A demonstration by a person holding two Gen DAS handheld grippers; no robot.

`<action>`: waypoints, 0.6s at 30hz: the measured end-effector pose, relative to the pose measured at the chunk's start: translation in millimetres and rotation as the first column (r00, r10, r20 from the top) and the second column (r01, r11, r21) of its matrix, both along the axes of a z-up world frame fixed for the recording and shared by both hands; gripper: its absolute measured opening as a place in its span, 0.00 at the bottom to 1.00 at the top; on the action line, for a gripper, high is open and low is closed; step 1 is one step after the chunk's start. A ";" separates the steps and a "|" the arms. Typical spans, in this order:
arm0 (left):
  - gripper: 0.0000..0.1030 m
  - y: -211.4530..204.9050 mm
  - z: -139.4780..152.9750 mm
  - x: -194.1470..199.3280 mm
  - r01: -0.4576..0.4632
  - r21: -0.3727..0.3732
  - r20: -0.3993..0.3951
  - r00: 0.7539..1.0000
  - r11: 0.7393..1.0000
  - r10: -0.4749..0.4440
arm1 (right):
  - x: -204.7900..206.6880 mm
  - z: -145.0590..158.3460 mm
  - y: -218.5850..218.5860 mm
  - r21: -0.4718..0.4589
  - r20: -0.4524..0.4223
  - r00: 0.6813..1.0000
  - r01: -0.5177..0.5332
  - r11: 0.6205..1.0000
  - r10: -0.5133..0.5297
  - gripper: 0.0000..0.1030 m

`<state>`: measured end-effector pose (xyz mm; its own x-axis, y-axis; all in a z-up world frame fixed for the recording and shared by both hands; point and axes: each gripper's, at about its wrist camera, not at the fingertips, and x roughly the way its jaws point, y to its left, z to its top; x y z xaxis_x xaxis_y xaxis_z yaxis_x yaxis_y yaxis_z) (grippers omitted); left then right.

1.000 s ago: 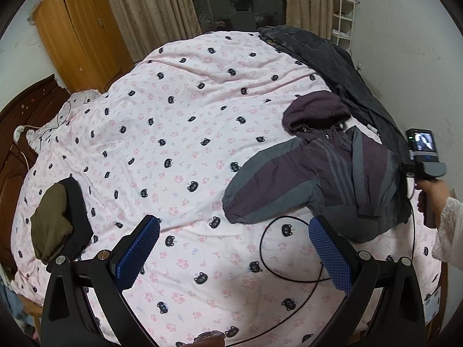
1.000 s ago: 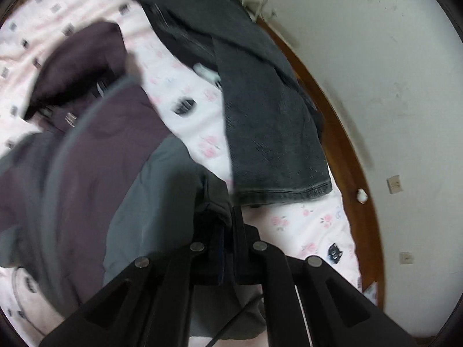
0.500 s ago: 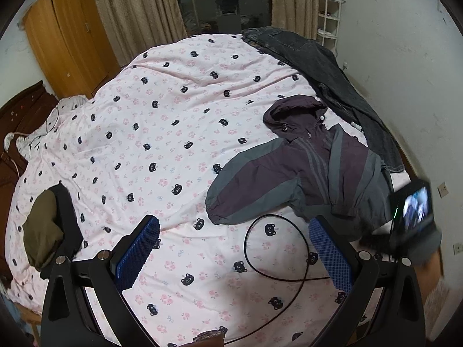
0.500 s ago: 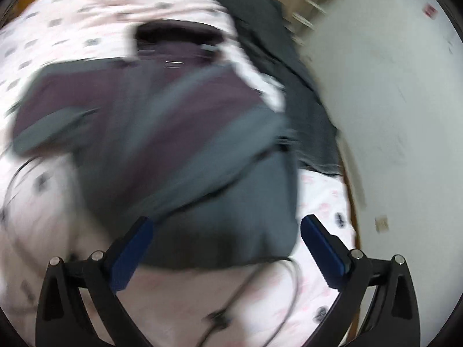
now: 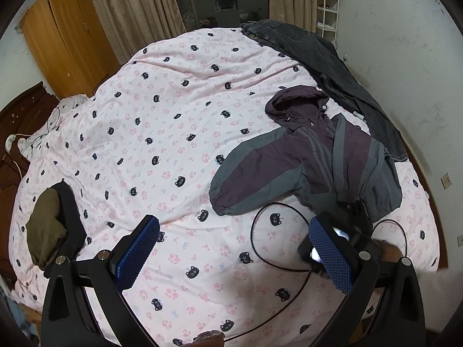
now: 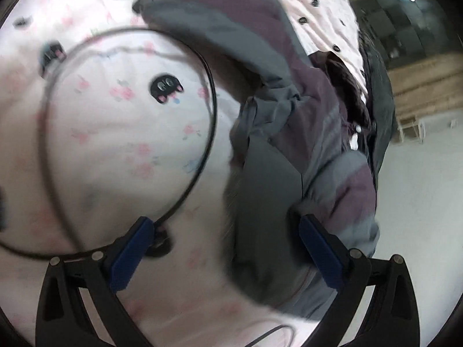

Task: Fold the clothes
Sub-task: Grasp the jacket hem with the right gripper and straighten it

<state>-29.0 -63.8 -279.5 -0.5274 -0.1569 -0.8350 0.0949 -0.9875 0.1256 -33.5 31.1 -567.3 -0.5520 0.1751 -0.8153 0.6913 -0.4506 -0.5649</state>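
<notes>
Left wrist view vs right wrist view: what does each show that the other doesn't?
Left wrist only: the wardrobe, the olive and black clothes at the bed's near left edge, the dark jeans laid out full length, and the open left gripper.

Right wrist only: the open right gripper, close over the jacket's hem.

Both: the purple-grey jacket, the black cable and the pink bedsheet.

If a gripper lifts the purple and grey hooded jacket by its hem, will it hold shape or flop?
The purple and grey hooded jacket will probably flop: it lies creased and flat on the pink cat-print bedcover. Its extended sleeve would likely dangle. The thin-looking fabric suggests it is light and perhaps slippery.
</notes>
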 end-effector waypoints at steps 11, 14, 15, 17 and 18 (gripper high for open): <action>0.99 -9.1 -15.1 6.6 -0.038 0.001 0.013 0.999 0.999 0.038 | -79.4 -13.0 13.0 -0.042 0.174 0.978 0.123 0.991 -0.114 0.30; 0.99 -40.6 -9.5 20.6 -0.160 -0.128 0.008 0.987 0.979 0.162 | -95.0 2.8 22.1 -0.126 0.278 0.951 0.178 0.976 -0.138 0.18; 0.99 -51.0 -7.6 25.2 -0.199 -0.170 0.002 0.979 0.965 0.203 | -98.7 10.6 25.5 -0.162 0.311 0.941 0.194 0.968 -0.136 0.17; 0.99 -72.0 -3.9 34.5 -0.276 -0.253 -0.014 0.959 0.927 0.282 | -105.7 30.2 33.7 -0.233 0.372 0.920 0.224 0.946 -0.126 0.15; 0.99 -82.5 -2.0 39.2 -0.313 -0.293 -0.024 0.947 0.903 0.320 | -110.0 41.6 38.6 -0.271 0.408 0.905 0.246 0.930 -0.121 0.15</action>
<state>10.2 -146.3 -281.5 -0.3902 -0.5486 -0.7394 0.3897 -0.8260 0.4072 -143.5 69.7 -525.7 -0.1740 -0.0523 -0.9834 0.7105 -0.6981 -0.0886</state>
